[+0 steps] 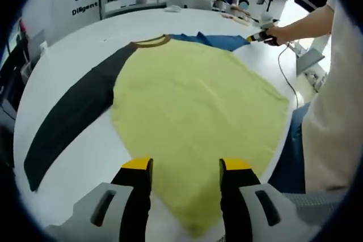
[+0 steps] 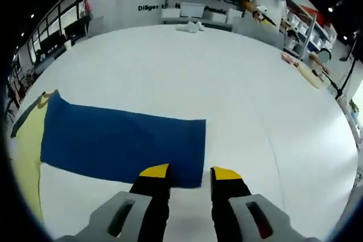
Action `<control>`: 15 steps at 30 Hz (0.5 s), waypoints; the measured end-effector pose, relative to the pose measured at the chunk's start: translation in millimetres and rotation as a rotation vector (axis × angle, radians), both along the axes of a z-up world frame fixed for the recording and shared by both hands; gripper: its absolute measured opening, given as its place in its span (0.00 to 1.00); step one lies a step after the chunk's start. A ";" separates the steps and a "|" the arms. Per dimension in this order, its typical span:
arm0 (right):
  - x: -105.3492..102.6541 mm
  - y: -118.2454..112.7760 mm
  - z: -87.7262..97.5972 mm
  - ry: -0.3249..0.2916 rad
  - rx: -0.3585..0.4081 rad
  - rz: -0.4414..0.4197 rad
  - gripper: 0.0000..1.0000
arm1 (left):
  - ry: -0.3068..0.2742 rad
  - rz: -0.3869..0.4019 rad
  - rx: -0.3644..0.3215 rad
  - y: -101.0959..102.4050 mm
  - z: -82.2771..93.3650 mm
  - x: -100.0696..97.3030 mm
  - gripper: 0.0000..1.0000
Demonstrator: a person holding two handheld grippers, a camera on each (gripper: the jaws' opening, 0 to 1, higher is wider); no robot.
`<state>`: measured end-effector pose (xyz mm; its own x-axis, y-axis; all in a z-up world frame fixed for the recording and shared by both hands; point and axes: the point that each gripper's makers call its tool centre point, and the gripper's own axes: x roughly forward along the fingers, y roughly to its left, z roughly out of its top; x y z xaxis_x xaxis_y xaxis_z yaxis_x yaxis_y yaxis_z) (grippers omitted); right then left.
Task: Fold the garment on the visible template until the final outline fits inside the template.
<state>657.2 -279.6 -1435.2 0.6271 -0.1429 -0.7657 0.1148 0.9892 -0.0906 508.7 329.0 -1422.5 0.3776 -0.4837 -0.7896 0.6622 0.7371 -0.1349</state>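
A yellow raglan shirt (image 1: 193,111) lies flat on the white table (image 1: 85,157) — 1 black sleeve (image 1: 74,117) spread wide, 1 blue sleeve (image 2: 122,143) stretched out opposite. The left gripper (image 1: 185,165) hovers over the hem, jaws apart. The right gripper (image 2: 190,171) sits at the blue sleeve's cuff, jaws apart — nothing clamped.

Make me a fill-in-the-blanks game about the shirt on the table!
1. The shirt's body is ____.
2. The sleeve seen in the left gripper view is ____.
3. The sleeve in front of the right gripper is ____.
4. The white table holds ____ shirt.

Missing words: yellow; black; blue; one
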 end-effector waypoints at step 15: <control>-15.2 5.1 -0.3 -0.020 0.010 -0.025 0.00 | 0.006 0.011 -0.006 -3.7 -2.1 3.7 0.49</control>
